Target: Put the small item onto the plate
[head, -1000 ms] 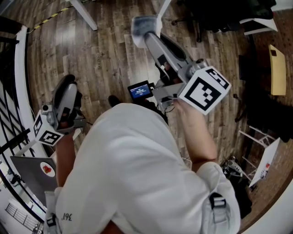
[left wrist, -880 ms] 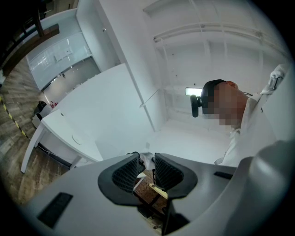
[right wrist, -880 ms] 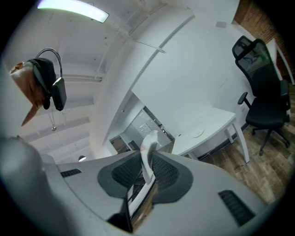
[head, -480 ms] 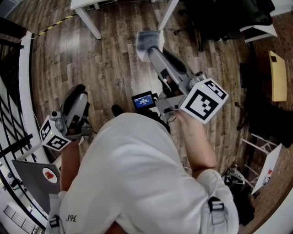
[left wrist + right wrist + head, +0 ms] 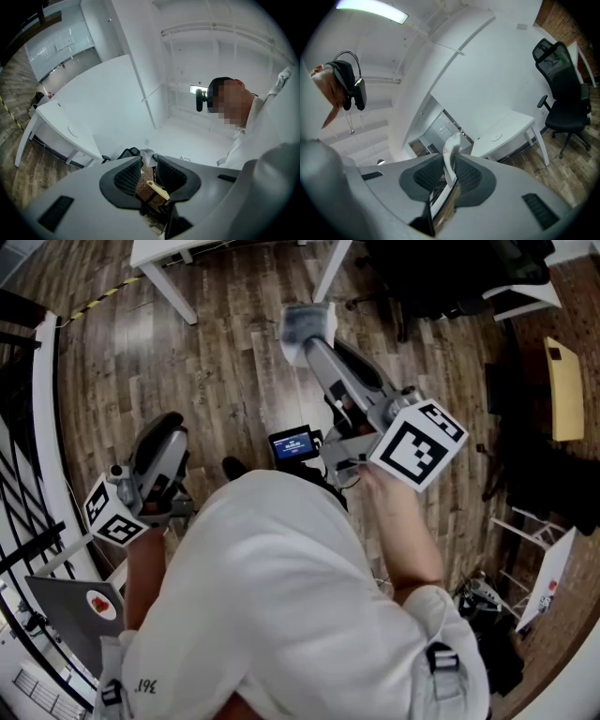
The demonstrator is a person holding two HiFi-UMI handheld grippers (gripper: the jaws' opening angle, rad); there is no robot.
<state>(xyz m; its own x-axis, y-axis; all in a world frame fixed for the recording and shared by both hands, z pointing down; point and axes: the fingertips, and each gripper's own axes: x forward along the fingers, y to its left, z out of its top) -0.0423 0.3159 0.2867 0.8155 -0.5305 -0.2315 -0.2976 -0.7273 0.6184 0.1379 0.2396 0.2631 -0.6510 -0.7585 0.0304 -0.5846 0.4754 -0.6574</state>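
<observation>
My right gripper (image 5: 312,341) points away from the body over the wood floor, shut on a small white item (image 5: 306,322). In the right gripper view that item (image 5: 449,152) is a thin pale strip pinched between the pads and sticking out past them. My left gripper (image 5: 167,425) is held low at the left; in the left gripper view its jaws (image 5: 147,171) stand apart with nothing between them. A flat round white disc (image 5: 496,137), perhaps the plate, lies on a white table (image 5: 513,124); the same disc (image 5: 72,131) shows in the left gripper view.
A person's white-shirted torso (image 5: 281,606) fills the lower head view. The white table's legs (image 5: 173,287) stand at the top. A black office chair (image 5: 565,93), a laptop (image 5: 70,610), a white railing (image 5: 45,427) and a wooden board (image 5: 565,390) surround the spot.
The head view has shifted, so more of the white table shows at the top. The left gripper has drifted a little right. The right gripper keeps its grip on the white item.
</observation>
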